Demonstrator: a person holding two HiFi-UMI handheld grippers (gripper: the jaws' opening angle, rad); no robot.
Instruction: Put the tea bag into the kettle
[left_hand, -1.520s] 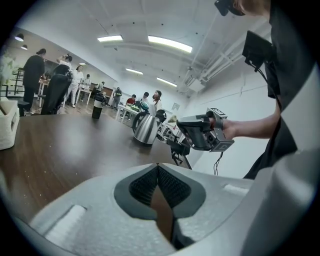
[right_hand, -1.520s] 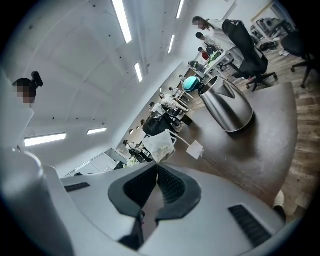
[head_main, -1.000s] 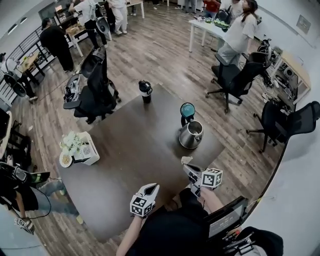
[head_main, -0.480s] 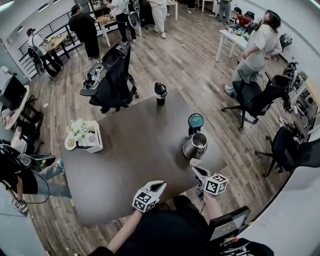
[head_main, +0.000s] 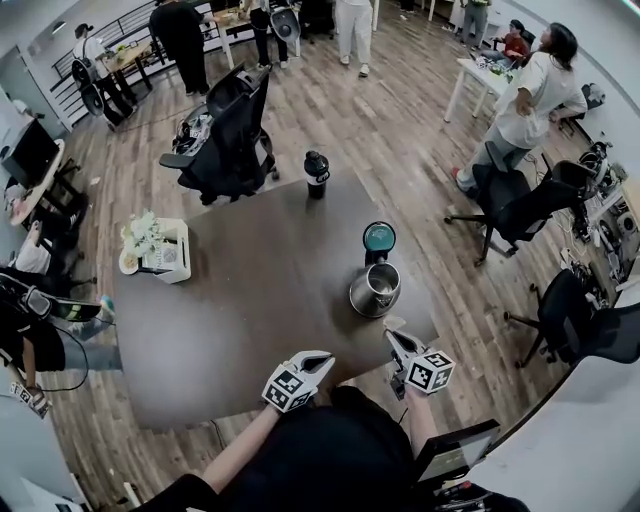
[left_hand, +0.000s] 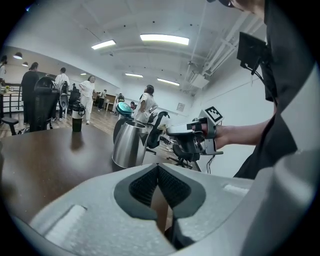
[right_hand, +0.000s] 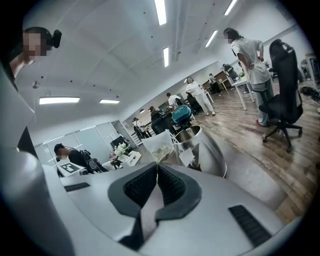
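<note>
**A:** Since a second ago, the tea bag has been brought closer to the kettle, and both grippers have been carried along the near edge of the table.

**B:** Head view first. What is seen?

**A:** The right gripper is held just short of the kettle. The bag is pinched at its tip, just beside the steel wall and not yet over the mouth. The teal lid is stood open behind the mouth. The left gripper is kept over the near table edge, apart from the kettle.

**B:** And the left gripper view?

**A:** Its jaws are pressed together, and nothing is caught between them. The kettle is seen ahead on the dark tabletop, with the right gripper reaching in from the right. A black bottle is stood far back.

**B:** The right gripper view?

**A:** The jaws are clenched on the tea bag, which sticks out past the tips. A paper tag is seen just beside it. The open kettle mouth is right behind, and the bag is still outside it.
</note>
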